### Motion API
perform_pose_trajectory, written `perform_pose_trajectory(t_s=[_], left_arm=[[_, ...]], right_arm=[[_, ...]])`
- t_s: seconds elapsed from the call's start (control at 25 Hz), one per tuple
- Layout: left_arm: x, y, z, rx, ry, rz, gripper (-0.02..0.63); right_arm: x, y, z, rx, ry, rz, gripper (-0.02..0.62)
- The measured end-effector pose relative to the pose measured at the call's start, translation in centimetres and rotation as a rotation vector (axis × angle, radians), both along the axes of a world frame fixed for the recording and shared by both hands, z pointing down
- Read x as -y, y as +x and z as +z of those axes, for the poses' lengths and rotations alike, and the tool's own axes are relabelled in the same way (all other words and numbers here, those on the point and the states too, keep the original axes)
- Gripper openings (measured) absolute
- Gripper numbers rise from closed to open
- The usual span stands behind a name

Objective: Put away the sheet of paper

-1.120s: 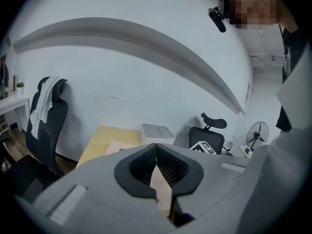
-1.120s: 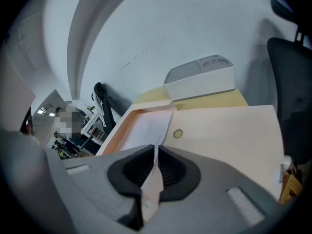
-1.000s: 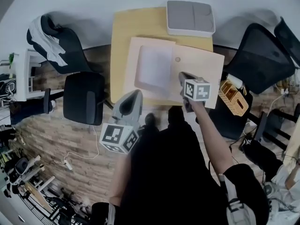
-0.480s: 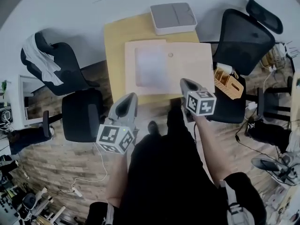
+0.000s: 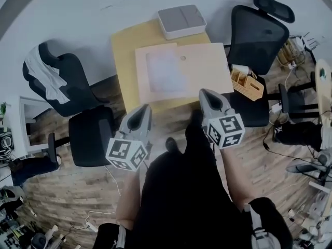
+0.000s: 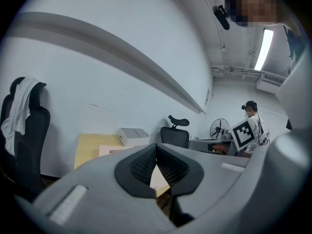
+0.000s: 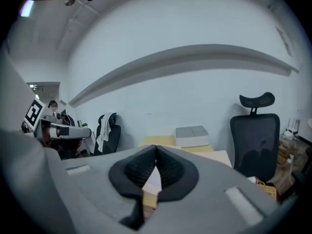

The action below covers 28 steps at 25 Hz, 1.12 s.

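Observation:
A white sheet of paper [image 5: 166, 74] lies on a pale pink folder [image 5: 207, 66] spread across the small wooden table [image 5: 122, 51]. Both grippers hang short of the table's near edge, over the floor. My left gripper [image 5: 140, 115] is at the left with its jaws together and nothing between them. My right gripper [image 5: 208, 98] is at the right, just off the folder's near edge, also shut and empty. In the left gripper view the table [image 6: 90, 147] and folder [image 6: 111, 150] show beyond the jaws; the right gripper view shows the folder [image 7: 222, 156] past its closed jaws.
A grey-and-white box [image 5: 181, 22] stands at the table's far edge by the wall. Black chairs stand left [image 5: 92, 134] and right [image 5: 257, 35] of the table. A wooden organiser [image 5: 247, 85] sits on the right chair's seat. Cables run over the wood floor [image 5: 78, 196].
Both grippers have drawn back from the table toward the person; the right one, which was over the folder's near edge, now hangs off it. The view has shifted, so the table looks farther.

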<state>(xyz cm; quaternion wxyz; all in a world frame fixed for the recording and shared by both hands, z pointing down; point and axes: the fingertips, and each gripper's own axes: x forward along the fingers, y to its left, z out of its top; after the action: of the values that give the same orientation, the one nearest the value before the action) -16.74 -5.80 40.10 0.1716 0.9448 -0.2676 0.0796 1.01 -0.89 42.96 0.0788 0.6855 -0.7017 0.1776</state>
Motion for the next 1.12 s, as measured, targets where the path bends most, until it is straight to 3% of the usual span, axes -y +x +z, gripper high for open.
perform_pose_trajectory(t_s=[0.2, 0.6, 1.12], left_arm=[[-1.2, 0.3, -1.0, -0.024, 0.018, 0.021, 0.009], [-2.8, 1.1, -4.6, -0.061, 0.069, 0.045, 0.009], [-4.7, 0.2, -3.7, -0.055, 0.054, 0.052, 0.009]], right_arm=[[-2.2, -1.8, -4.8, -0.075, 0.11, -0.037, 0.002], [-5.2, -2.7, -11.9, -0.049, 0.267, -0.061, 0.0], [-7.6, -4.0, -11.7, -0.036, 0.265, -0.062, 0.0]])
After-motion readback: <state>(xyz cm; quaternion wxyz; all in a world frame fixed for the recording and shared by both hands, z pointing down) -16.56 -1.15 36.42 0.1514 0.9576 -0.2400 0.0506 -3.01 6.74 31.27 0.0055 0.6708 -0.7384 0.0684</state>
